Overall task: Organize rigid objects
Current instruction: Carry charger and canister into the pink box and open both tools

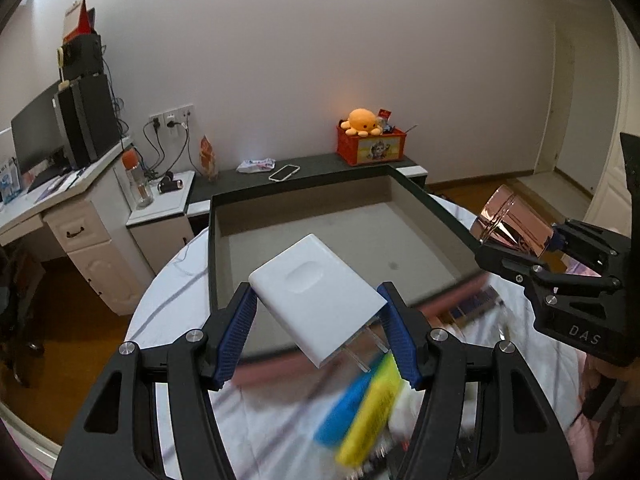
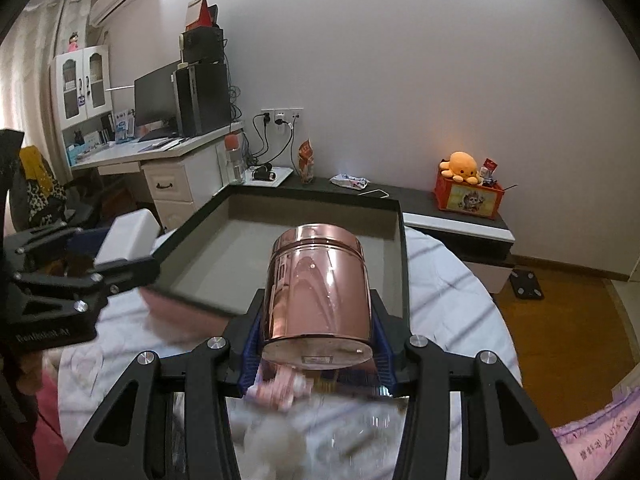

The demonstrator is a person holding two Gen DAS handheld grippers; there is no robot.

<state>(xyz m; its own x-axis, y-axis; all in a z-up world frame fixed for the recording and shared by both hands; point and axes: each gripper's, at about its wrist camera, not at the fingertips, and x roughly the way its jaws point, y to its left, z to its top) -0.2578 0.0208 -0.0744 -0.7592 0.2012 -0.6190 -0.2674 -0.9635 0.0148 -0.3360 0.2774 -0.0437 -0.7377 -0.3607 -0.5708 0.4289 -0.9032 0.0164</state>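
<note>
My left gripper [image 1: 318,304] is shut on a white plug-in charger [image 1: 316,296], held tilted above the near edge of a dark-rimmed grey tray [image 1: 216,248]. The tray's grey floor is bare. My right gripper [image 2: 318,312] is shut on a shiny copper tin [image 2: 318,284], held above the tray's near rim [image 2: 402,256]. The tin also shows at the right of the left wrist view [image 1: 510,222], and the charger at the left of the right wrist view [image 2: 128,236].
The tray lies on a round table with a white striped cloth [image 2: 448,280]. Blurred blue and yellow items [image 1: 368,412] and pink packets [image 2: 280,392] lie near me. Behind stand a low dark shelf with a phone [image 1: 284,172], an orange crate [image 1: 370,146] and a desk [image 1: 72,216].
</note>
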